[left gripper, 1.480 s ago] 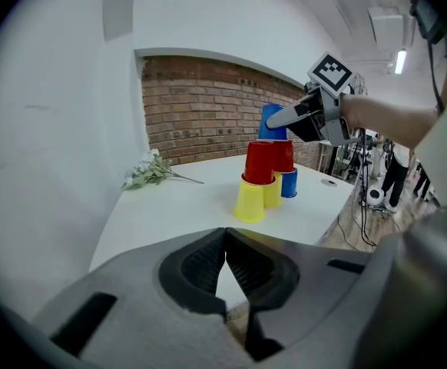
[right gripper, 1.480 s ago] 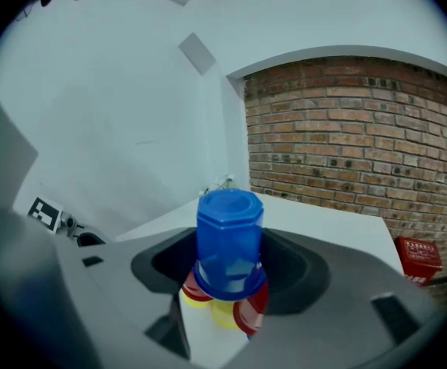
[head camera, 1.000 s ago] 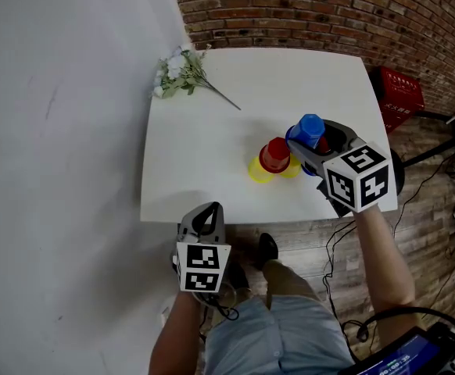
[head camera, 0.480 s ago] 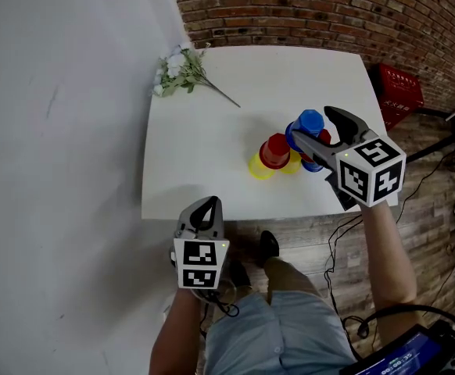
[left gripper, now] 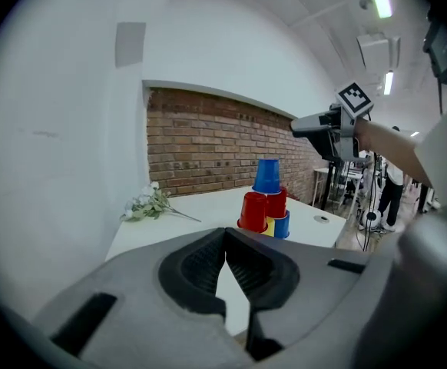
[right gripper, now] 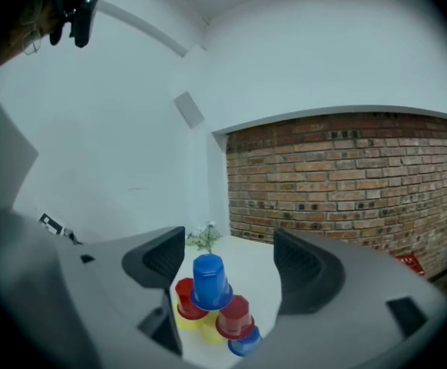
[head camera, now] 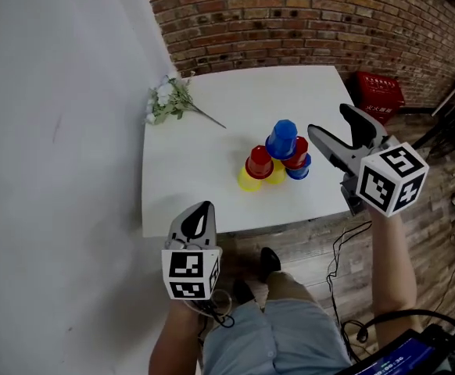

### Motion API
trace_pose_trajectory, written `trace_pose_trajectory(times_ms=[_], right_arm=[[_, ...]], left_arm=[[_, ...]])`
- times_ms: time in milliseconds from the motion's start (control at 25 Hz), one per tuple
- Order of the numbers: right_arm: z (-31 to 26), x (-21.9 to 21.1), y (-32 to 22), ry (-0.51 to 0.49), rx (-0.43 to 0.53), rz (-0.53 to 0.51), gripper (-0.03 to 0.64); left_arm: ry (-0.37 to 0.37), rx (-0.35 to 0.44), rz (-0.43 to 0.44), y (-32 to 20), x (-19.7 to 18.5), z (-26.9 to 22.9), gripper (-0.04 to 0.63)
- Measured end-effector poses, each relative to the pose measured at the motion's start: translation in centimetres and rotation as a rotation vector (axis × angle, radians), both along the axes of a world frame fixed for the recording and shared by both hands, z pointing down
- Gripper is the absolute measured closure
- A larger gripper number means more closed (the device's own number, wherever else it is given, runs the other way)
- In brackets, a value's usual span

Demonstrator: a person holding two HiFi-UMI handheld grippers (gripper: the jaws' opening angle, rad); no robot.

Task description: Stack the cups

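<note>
Cups (head camera: 277, 162) sit piled on the table (head camera: 204, 170), right of centre: a bottom row, two on those, one cup (head camera: 282, 137) on top. Flowers (head camera: 169, 101) lie at the far left corner. Wall (head camera: 290, 22) behind, crate (head camera: 380, 96) far right.

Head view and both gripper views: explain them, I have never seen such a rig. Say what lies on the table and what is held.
No robot: a person holds a two-jaw gripper in each hand; the marker cubes are part of them. The head view looks down from the person's head; each gripper view looks along its jaws. On the table stands a pyramid of cups, a blue cup on top, with a flower sprig farther off. The left gripper is shut and empty. The right gripper has just been opening its jaws and holds nothing.
</note>
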State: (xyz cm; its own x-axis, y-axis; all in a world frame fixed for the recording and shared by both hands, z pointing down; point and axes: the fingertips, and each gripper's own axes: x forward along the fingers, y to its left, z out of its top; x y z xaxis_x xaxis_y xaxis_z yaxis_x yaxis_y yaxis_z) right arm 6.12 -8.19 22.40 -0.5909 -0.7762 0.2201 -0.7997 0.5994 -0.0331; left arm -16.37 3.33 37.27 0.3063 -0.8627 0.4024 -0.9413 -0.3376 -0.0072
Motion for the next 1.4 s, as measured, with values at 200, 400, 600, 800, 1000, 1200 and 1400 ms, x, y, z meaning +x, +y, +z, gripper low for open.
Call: trace_pose_trajectory(times_ms=[200, 400, 600, 800, 1000, 1200, 1400], right_arm=[[2.0, 0.8, 4.2, 0.0, -0.016, 0.035, 0.262], [7.1, -0.9, 10.1, 0.002, -0.05, 0.044, 0.307], [9.6, -4.6, 15.7, -0.042, 0.03, 0.03, 0.462], [9.1, -6.3, 18.2, -0.011, 0.102, 0.059, 0.611], [6.6, -6.5, 18.7, -0.016, 0.156, 0.086, 0.611], [4.7, -6.4, 18.3, 0.004, 0.2, 0.108, 0.612], [4.3, -6.7, 18.7, 0.002, 0.2, 0.12, 0.612]], left_arm=[[0.03, 0.063, 0.031, 0.7, 1.3, -2.6, 0.586], [0.042, 0.132, 0.04, 2.2, 2.5, -3.7, 0.586], [-0.016, 0.207, 0.011, 3.9, 3.8, -4.3, 0.586], [-0.054, 0.289, 0.009, 5.6, 5.3, -6.2, 0.586], [-0.05, 0.354, 0.021, 6.5, 6.2, -8.9, 0.586], [-0.054, 0.404, 0.017, 6.4, 6.5, -10.8, 0.586], [-0.056, 0.411, 0.013, 6.8, 6.2, -10.9, 0.586]])
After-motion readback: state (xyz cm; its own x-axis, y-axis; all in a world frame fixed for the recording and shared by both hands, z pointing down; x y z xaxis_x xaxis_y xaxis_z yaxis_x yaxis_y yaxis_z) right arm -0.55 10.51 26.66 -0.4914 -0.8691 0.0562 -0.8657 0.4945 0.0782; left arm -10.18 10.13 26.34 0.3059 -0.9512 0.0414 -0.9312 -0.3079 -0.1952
